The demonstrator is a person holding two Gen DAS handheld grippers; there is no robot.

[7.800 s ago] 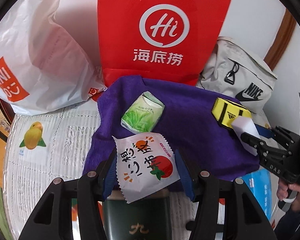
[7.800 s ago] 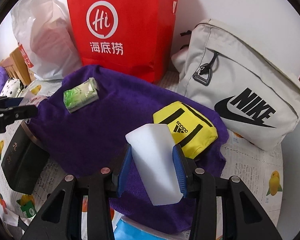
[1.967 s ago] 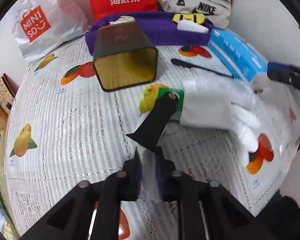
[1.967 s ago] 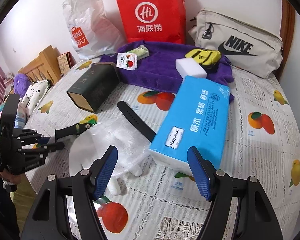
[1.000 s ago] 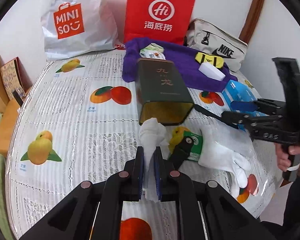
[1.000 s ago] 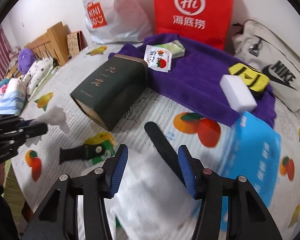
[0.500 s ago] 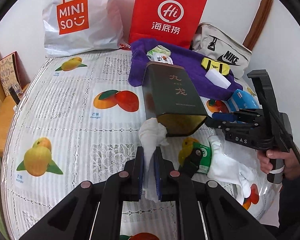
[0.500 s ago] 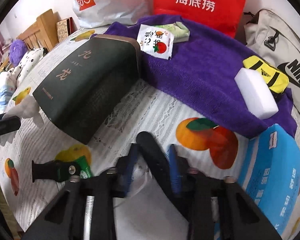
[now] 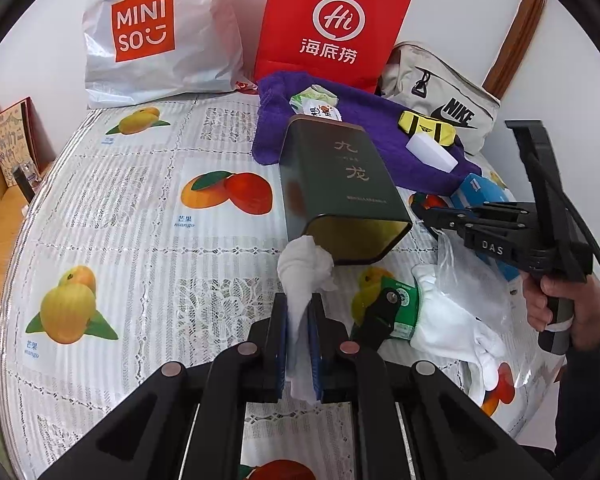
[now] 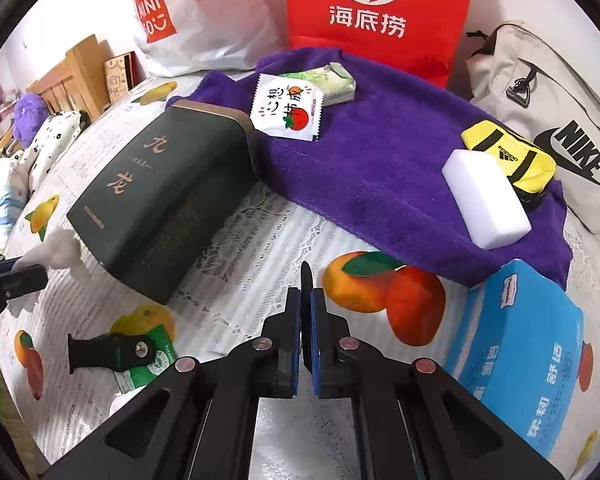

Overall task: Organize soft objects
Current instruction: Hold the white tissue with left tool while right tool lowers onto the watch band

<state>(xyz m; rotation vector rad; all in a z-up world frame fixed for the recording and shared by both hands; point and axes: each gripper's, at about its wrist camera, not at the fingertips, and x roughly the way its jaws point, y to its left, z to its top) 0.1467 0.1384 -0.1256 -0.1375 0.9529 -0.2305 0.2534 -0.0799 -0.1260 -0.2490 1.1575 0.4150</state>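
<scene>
**Right jaws now clamped on the black strap; left holds its tissue at the tin's mouth**

Nearest, right wrist view: the right gripper [image 10: 306,320] has its fingers together on the thin black strap [image 10: 305,280], seen edge-on, its tip poking out at 12 o'clock. A second ago these fingers stood apart over the strap and the bagged white glove; half a second ago they were closing in. Judgement: the pick is made but no lift shows yet.

Left wrist view, near: the left gripper [image 9: 299,344] stays clamped on a wad of white tissue [image 9: 304,276], as it was a second ago. The wad's top touches or just overlaps the open gold-lined mouth of the dark green tin [image 9: 340,184], lying on its side at 12 o'clock. At 2 o'clock lie the white glove [image 9: 448,320] in clear plastic and a black clip on a green label [image 9: 396,308].

Farther: the purple towel [image 10: 372,168] carries the items already sorted, namely the snack packet [image 10: 286,106], green tissue pack [image 10: 332,82], white sponge [image 10: 486,204] and yellow pouch [image 10: 508,160]. The blue tissue box [image 10: 524,356] sits off the towel at 3 o'clock.

Meaning: both hands are loaded. Strap and wad likely travel next, to the towel or perhaps the tin; I cannot tell which. The glove and blue box remain.
</scene>
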